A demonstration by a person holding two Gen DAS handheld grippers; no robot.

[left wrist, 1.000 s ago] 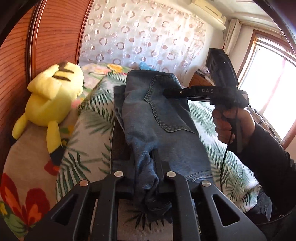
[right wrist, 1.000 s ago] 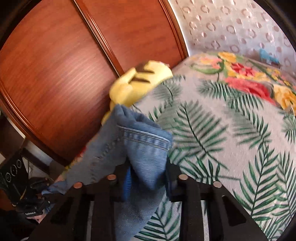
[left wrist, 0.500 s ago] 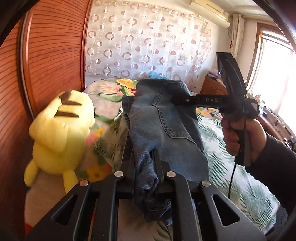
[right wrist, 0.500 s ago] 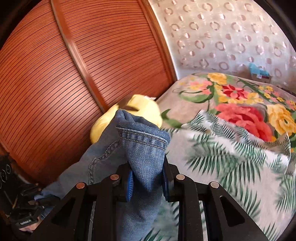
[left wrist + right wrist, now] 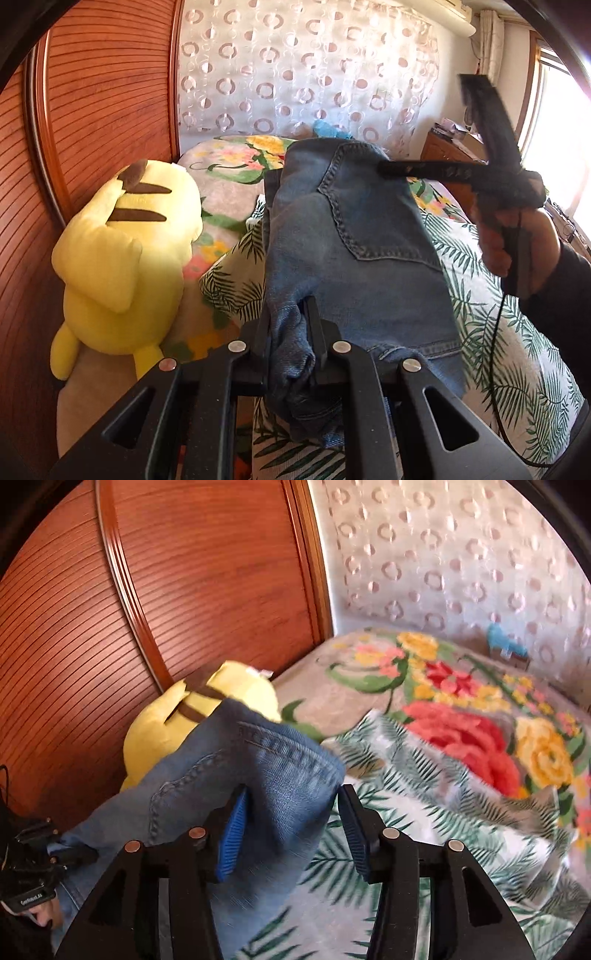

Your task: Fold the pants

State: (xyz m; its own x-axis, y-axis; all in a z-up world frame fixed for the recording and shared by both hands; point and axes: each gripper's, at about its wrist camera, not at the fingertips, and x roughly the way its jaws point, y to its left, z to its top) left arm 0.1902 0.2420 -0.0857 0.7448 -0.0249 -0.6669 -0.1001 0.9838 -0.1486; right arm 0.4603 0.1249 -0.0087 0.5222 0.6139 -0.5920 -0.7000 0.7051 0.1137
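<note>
The blue denim pants (image 5: 354, 251) hang stretched in the air above the bed, back pocket facing up. My left gripper (image 5: 290, 332) is shut on a bunched end of the pants at the near side. My right gripper (image 5: 291, 794) stands open, its blue pads apart, with the waistband end of the pants (image 5: 266, 775) lying loosely between them. In the left wrist view the right gripper (image 5: 384, 170) reaches in from the right at the far end of the pants.
A yellow plush toy (image 5: 125, 251) lies at the left against the wooden headboard (image 5: 103, 103). The bed (image 5: 443, 775) has a palm-leaf cover and a floral blanket. A circle-patterned curtain (image 5: 295, 66) hangs behind. A window is at the right.
My right gripper's jaws have opened from a shut grip on the waistband. Both grippers have lifted and carried the pants toward the head of the bed.
</note>
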